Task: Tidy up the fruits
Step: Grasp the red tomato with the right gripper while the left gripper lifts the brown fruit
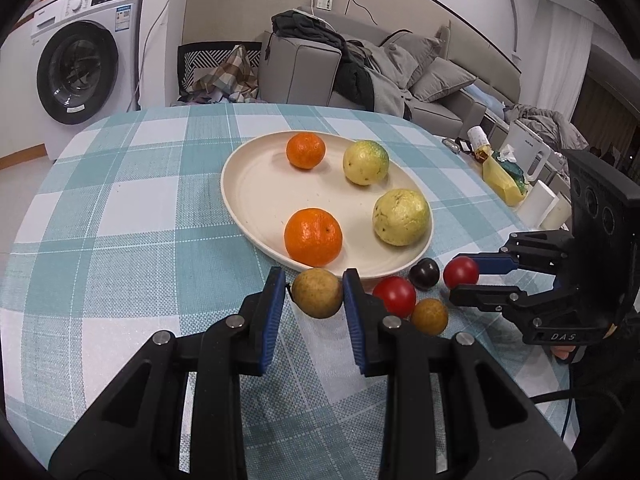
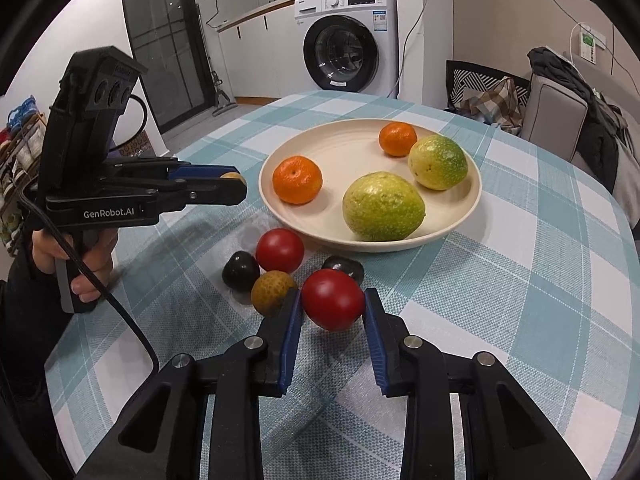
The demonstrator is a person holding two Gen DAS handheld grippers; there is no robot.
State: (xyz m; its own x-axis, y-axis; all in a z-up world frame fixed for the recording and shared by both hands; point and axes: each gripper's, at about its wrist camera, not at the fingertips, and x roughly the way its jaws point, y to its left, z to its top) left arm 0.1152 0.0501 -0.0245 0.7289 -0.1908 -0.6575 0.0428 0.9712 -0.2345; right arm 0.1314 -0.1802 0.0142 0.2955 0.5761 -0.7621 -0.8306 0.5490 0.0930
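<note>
Beside the cream plate (image 1: 240,184), on the checked surface (image 1: 120,200), the left gripper (image 1: 314,294) has its jaws closed on a brown longan (image 1: 317,293), while the right gripper (image 2: 333,300) clamps a red cherry tomato (image 2: 332,299). Two tangerines (image 2: 297,179) and two yellow-green guavas (image 2: 383,207) sit on the plate; another tomato (image 2: 279,250), another longan (image 2: 273,292) and dark plums (image 2: 241,271) lie close together near its rim.

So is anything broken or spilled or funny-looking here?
Nothing is broken or spilled. The plate sits flat with two oranges and two green-yellow fruits. The small fruits lie off the plate on the cloth. The left gripper holds a brown fruit, the right gripper a red one.
</note>
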